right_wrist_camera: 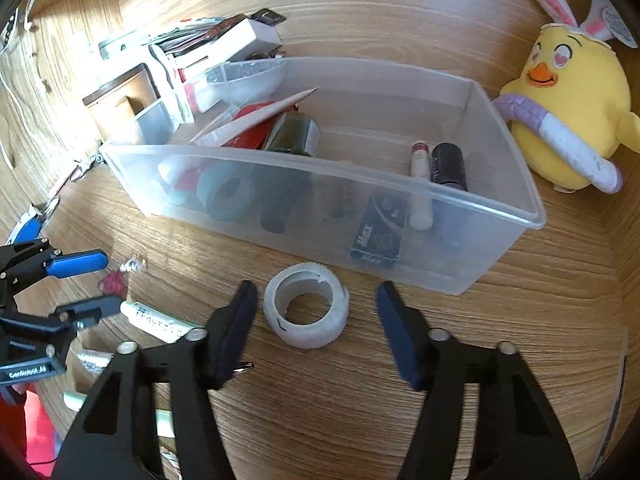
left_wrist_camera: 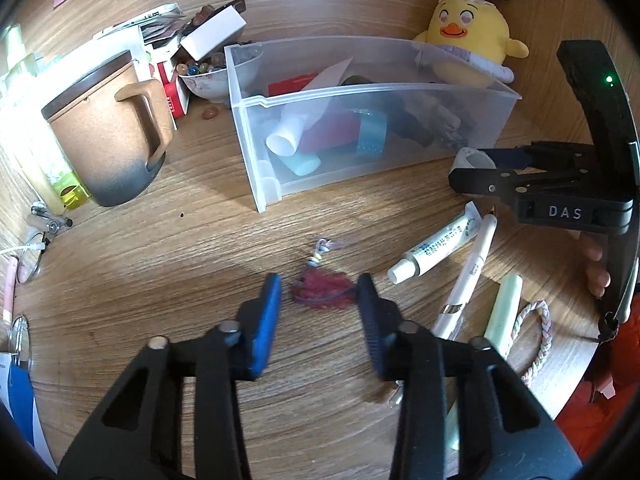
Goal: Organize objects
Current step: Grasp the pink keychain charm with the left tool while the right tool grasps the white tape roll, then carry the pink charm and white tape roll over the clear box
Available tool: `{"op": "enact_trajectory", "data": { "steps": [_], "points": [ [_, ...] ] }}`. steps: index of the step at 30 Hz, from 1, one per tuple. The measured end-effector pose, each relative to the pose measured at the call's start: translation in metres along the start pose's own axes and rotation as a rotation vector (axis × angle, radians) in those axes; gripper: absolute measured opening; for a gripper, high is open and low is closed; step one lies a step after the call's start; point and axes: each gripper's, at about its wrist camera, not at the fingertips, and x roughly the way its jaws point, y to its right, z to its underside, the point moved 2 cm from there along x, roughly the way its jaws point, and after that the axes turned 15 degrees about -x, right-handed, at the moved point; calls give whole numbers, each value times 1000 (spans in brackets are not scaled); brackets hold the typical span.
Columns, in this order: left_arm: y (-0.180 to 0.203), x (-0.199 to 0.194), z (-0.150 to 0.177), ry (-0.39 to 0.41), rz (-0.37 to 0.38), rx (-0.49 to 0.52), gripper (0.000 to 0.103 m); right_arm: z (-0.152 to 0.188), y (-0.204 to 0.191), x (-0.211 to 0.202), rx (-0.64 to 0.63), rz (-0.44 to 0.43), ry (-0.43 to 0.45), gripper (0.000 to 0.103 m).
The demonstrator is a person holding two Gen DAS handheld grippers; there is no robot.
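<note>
A clear plastic bin (left_wrist_camera: 256,152) (right_wrist_camera: 500,216) stands on the wooden desk and holds tape rolls, tubes and bottles. My left gripper (left_wrist_camera: 320,300) is open, its fingers on either side of a red tassel charm (left_wrist_camera: 322,294), which also shows in the right wrist view (right_wrist_camera: 112,282). My right gripper (right_wrist_camera: 316,312) is open around a white tape roll (right_wrist_camera: 306,310) lying flat in front of the bin. In the left wrist view the right gripper (left_wrist_camera: 480,164) shows with the tape roll (left_wrist_camera: 470,160) between its fingers. The left gripper also shows in the right wrist view (right_wrist_camera: 92,284).
A white tube (left_wrist_camera: 436,246), a white pen (left_wrist_camera: 468,276), a pale green stick (left_wrist_camera: 504,312) and a braided cord (left_wrist_camera: 540,332) lie right of the tassel. A brown mug (left_wrist_camera: 108,136), a bowl of beads (left_wrist_camera: 208,80) and boxes stand at left. A yellow chick plush (right_wrist_camera: 568,116) sits behind the bin.
</note>
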Motion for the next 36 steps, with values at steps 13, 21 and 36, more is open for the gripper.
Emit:
{"op": "enact_trajectory", "data": {
  "steps": [13, 21, 36],
  "points": [
    [-3, -7, -5, 33, 14, -37, 28, -3, 0, -19, -9, 14, 52, 37],
    [-3, -36, -25, 131, 43, -72, 28, -6, -1, -45, -5, 30, 110, 37],
    [22, -66, -65, 252, 117, -90, 28, -30, 9, -89, 3, 58, 239, 37]
  ]
}}
